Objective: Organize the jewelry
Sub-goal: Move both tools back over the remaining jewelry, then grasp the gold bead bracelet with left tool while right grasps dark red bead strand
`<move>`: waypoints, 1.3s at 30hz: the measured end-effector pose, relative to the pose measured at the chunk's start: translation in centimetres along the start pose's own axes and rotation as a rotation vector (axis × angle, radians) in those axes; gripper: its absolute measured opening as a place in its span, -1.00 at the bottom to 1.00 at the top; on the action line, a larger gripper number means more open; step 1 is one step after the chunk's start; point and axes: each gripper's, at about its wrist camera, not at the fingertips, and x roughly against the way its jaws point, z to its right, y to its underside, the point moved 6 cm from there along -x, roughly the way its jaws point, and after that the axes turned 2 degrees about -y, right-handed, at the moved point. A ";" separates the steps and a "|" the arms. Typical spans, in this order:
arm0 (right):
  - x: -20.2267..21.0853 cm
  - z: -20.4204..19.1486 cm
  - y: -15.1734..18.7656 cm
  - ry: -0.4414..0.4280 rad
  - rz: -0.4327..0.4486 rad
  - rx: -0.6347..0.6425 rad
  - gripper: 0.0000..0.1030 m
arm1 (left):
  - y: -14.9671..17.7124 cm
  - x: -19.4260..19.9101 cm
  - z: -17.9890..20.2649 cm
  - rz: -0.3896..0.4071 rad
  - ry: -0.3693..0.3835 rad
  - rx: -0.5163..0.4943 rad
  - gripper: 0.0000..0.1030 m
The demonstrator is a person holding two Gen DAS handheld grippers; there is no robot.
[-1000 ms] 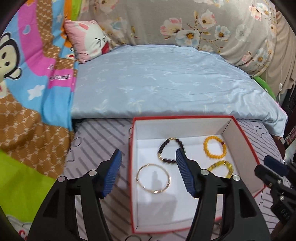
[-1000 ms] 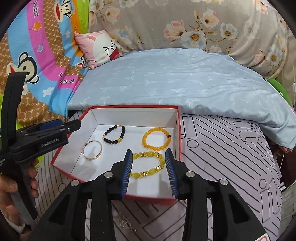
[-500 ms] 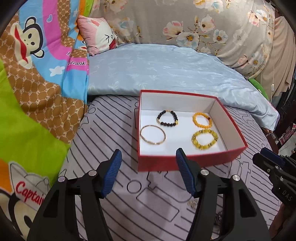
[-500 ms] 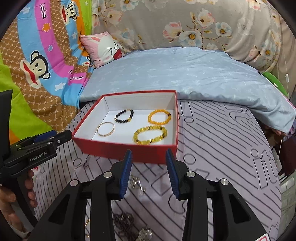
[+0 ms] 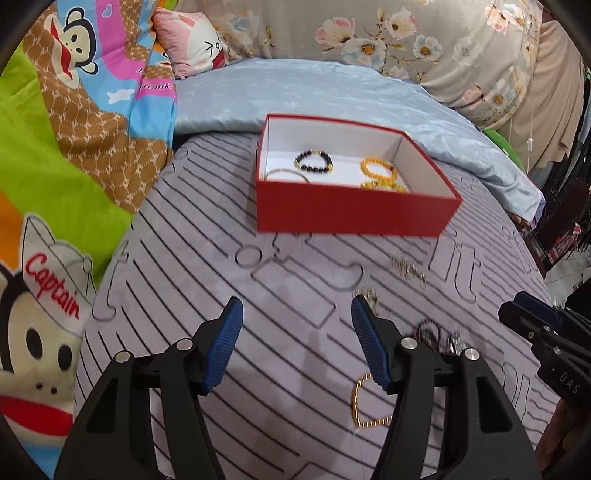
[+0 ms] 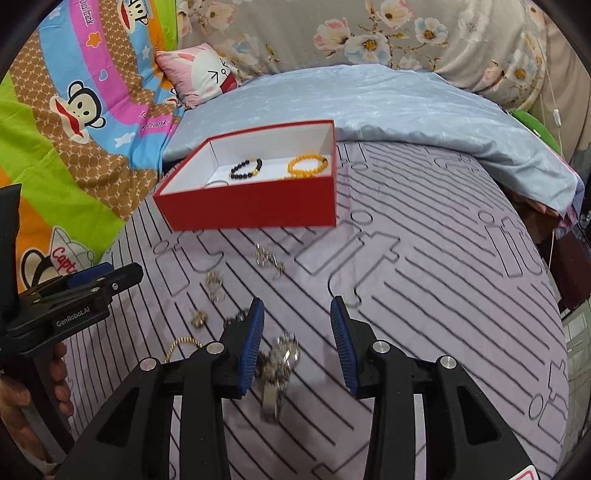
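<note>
A red box [image 5: 354,214] [image 6: 255,206] with a white inside sits on the lilac striped sheet. In it lie a black bead bracelet [image 5: 314,162] [image 6: 245,169], an orange bead bracelet [image 5: 376,168] [image 6: 307,165], a thin gold bangle [image 5: 288,173] and a yellow bead bracelet [image 5: 384,185]. Loose jewelry lies nearer me: a gold chain [image 5: 360,402] [image 6: 183,345], small silver pieces [image 5: 408,267] [image 6: 267,256], and a silver cluster [image 6: 279,363]. My left gripper [image 5: 297,343] is open over bare sheet. My right gripper [image 6: 297,341] is open above the silver cluster, with nothing held.
A pale blue quilt [image 5: 295,96] lies behind the box, with a floral cover [image 6: 406,33] and a pink cushion [image 6: 201,72] beyond. A bright cartoon blanket [image 5: 55,147] covers the left. A hand [image 6: 22,391] holds the left gripper. The bed edge drops at right.
Both grippers have pulled back from over the box toward me. The box now sits farther off, and the loose jewelry on the sheet has come into view under the fingers.
</note>
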 end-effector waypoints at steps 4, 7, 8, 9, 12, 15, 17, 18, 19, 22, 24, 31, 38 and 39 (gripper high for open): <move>0.4 0.5 1.8 0.001 -0.022 -0.023 -0.28 | 2.0 0.1 0.9 -0.034 0.022 -0.014 0.14; 0.6 0.7 3.0 0.001 -0.035 -0.036 -0.28 | 3.4 -0.1 1.7 -0.055 0.037 -0.025 0.14; 0.6 0.8 3.3 0.000 -0.039 -0.040 -0.28 | 3.8 -0.2 2.0 -0.064 0.038 -0.032 0.14; 0.6 0.8 3.5 0.000 -0.041 -0.042 -0.28 | 4.2 -0.3 2.2 -0.069 0.041 -0.035 0.14; 0.6 1.0 4.2 0.003 -0.051 -0.045 -0.28 | 5.2 -0.8 3.0 -0.090 0.055 -0.043 0.14; 0.5 0.9 4.6 0.000 -0.058 -0.047 -0.28 | 5.9 -1.2 3.6 -0.102 0.060 -0.056 0.14; 0.4 0.8 4.7 -0.001 -0.060 -0.046 -0.28 | 6.3 -1.5 3.8 -0.109 0.061 -0.059 0.14; 0.3 0.7 4.7 -0.005 -0.061 -0.046 -0.28 | 6.4 -1.6 3.9 -0.108 0.061 -0.062 0.14; 0.2 0.6 4.7 -0.008 -0.063 -0.046 -0.28 | 6.5 -1.6 4.0 -0.099 0.054 -0.068 0.13; -0.1 0.2 4.8 -0.016 -0.068 -0.040 -0.28 | 6.6 -1.6 4.3 -0.084 0.047 -0.084 0.04; -0.3 -0.2 4.9 -0.024 -0.074 -0.036 -0.28 | 6.6 -1.6 4.5 -0.078 0.057 -0.094 -0.20; -1.1 -0.9 5.4 -0.039 -0.091 -0.031 -0.28 | 6.6 -1.7 4.7 -0.071 0.095 -0.099 -0.73; -1.1 -1.3 5.2 -0.047 -0.090 -0.022 -0.28 | 6.2 -1.6 3.8 -0.099 0.152 -0.042 -0.95; -1.1 -1.4 5.1 -0.048 -0.089 -0.019 -0.28 | 6.2 -1.4 3.7 -0.095 0.151 -0.040 -0.95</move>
